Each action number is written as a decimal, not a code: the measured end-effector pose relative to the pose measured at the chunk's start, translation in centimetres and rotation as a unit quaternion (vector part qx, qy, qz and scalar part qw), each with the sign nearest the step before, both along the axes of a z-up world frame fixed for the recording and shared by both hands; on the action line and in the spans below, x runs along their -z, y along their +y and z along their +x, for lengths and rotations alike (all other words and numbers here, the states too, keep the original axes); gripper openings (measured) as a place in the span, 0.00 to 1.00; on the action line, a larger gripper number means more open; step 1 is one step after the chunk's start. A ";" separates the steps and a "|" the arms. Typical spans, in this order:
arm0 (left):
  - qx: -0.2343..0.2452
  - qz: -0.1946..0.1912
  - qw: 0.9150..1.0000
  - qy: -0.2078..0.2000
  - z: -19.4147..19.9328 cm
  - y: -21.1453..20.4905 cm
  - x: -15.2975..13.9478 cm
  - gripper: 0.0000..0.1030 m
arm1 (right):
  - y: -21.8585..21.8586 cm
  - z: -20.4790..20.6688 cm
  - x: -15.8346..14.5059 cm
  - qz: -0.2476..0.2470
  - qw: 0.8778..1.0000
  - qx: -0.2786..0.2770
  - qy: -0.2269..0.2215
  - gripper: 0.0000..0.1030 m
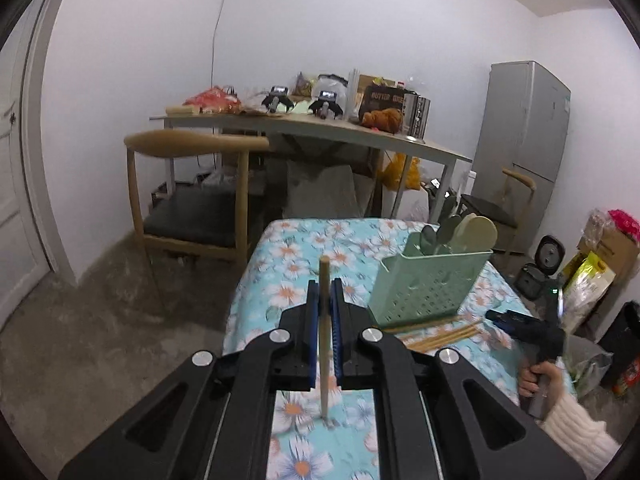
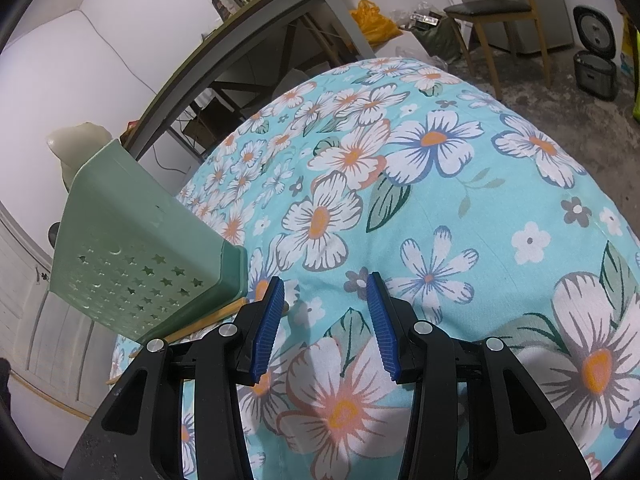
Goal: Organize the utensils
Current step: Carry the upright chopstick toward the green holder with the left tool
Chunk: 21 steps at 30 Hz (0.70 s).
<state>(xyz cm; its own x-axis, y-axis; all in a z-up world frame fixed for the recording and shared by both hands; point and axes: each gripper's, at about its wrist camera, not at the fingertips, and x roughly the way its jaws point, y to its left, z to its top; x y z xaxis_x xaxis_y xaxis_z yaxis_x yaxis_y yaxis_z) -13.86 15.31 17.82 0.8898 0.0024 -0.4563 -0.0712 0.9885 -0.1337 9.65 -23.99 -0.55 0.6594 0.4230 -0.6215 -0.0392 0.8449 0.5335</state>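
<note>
From the left wrist camera, the left gripper (image 1: 325, 292) is clenched on a single pale wooden chopstick (image 1: 324, 320), which stands upright between its blue ribbed pads with its lower tip on or just above the turquoise floral tablecloth (image 1: 288, 256). The landmark here is the mint-green perforated plastic utensil caddy (image 1: 424, 284), standing upright to the right of the held chopstick and holding several spoons and spatulas, grey-green and cream, that stick out of its top (image 1: 460, 230). Against the caddy's near base lie more loose wooden chopsticks (image 1: 440, 334), flat on the cloth. Further right of the caddy is the right gripper (image 1: 516, 320), held by a hand (image 1: 538, 380) in a cream knitted sleeve. Beyond the caddy stand a wooden chair with a dark seat (image 1: 192, 200) and a cluttered long table (image 1: 320, 128).

From the right wrist camera, the right gripper (image 2: 326, 286) is released, its blue pads spread with only the floral cloth (image 2: 460, 200) between them. The green caddy (image 2: 132, 256) sits just left of the left pad, and a wooden chopstick (image 2: 208, 318) pokes out along its base.
</note>
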 end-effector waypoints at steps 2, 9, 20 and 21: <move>0.000 -0.004 1.000 0.004 0.4 -0.2 0.5 0.06 | -0.2 0.0 0.1 0.002 1.000 0.000 0.000 0.40; 0.000 0.014 1.000 0.025 1.4 -1.9 3.4 0.06 | -0.2 0.0 0.1 0.002 1.000 -0.001 0.000 0.40; 0.010 0.025 0.999 -0.023 -2.4 -2.3 1.2 0.06 | -0.2 0.0 0.0 -0.006 1.000 -0.013 0.000 0.41; 0.008 0.026 0.999 -0.026 -2.9 -1.9 1.0 0.06 | -0.1 0.0 -0.1 -0.013 1.000 -0.017 0.001 0.41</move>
